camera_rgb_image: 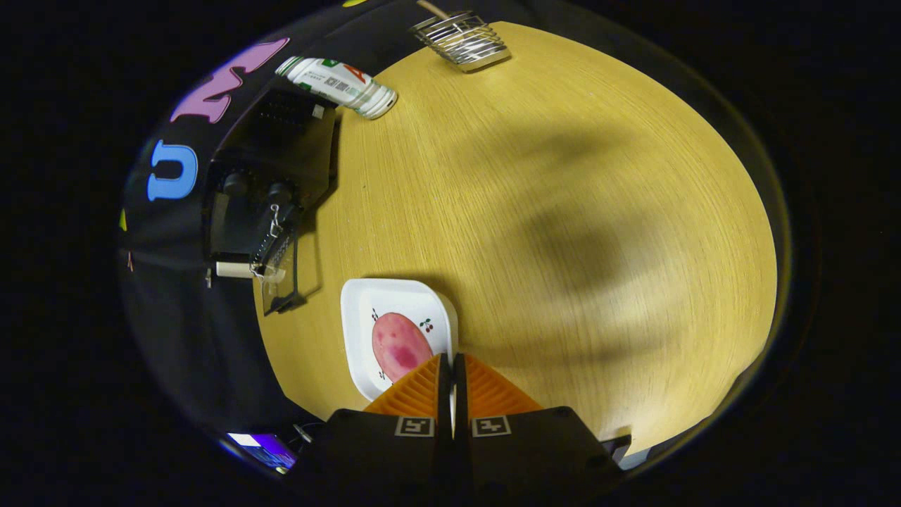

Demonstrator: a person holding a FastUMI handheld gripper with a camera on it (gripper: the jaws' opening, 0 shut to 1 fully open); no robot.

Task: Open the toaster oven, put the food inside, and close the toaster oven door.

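Tool (451, 366) closed, empty, over plate (355, 310).

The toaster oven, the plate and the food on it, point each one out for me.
Toaster oven (271, 151): gripper view, on its dark top.
Plate (394, 296): gripper view, on its bare white rim.
Food (398, 345): gripper view, on its pink upper surface.

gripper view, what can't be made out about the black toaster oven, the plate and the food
- Black toaster oven: dark against the booth wall, so its inside and door position are unclear.
- Pink, potato-like food: near end hidden behind the closed gripper fingers; what it is exactly is unclear.
- White square plate: near corner covered by the fingers.
- Wire basket: far away, contents too small.
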